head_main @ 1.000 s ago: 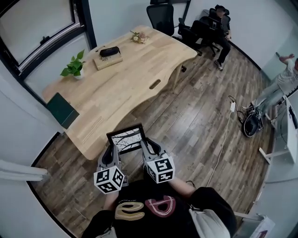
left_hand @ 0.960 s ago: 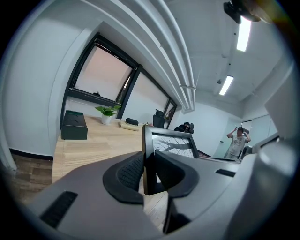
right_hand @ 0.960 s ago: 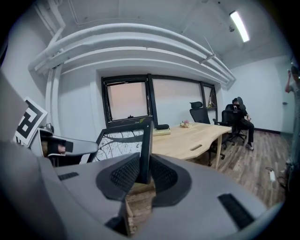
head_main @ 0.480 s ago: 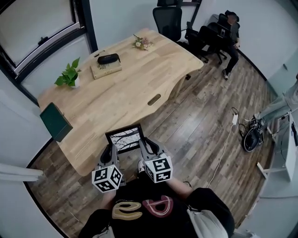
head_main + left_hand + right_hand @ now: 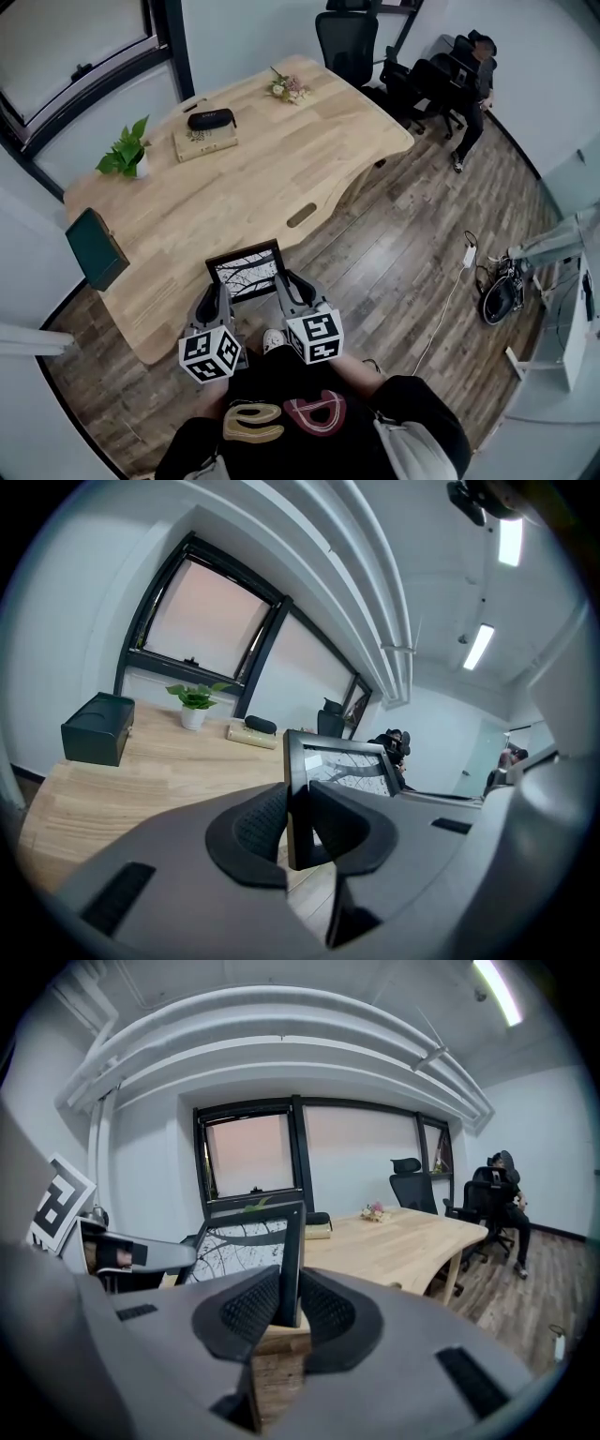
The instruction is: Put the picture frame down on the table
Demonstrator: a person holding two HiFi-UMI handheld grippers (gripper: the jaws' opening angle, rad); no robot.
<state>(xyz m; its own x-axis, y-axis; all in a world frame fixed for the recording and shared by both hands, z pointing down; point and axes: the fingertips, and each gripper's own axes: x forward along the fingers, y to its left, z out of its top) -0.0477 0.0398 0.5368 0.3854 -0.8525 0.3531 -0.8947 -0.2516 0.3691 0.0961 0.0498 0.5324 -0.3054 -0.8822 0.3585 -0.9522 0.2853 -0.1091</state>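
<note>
We see both grippers held low and close in front of the torso (image 5: 281, 412), side by side, jaws pointing forward and slightly up. The left gripper (image 5: 221, 292) is clamped on the left edge of the picture frame (image 5: 248, 272), and the right gripper (image 5: 285, 284) on its right edge (ribbed pads pressed against both faces of the bar). The marker cubes (image 5: 209, 354) sit nearest the body. The hands behind them are mostly hidden, so their grip is unclear.

Picture frame (image 5: 247, 272) between left tongs (image 5: 215, 294) and right tongs (image 5: 285, 283)
</note>
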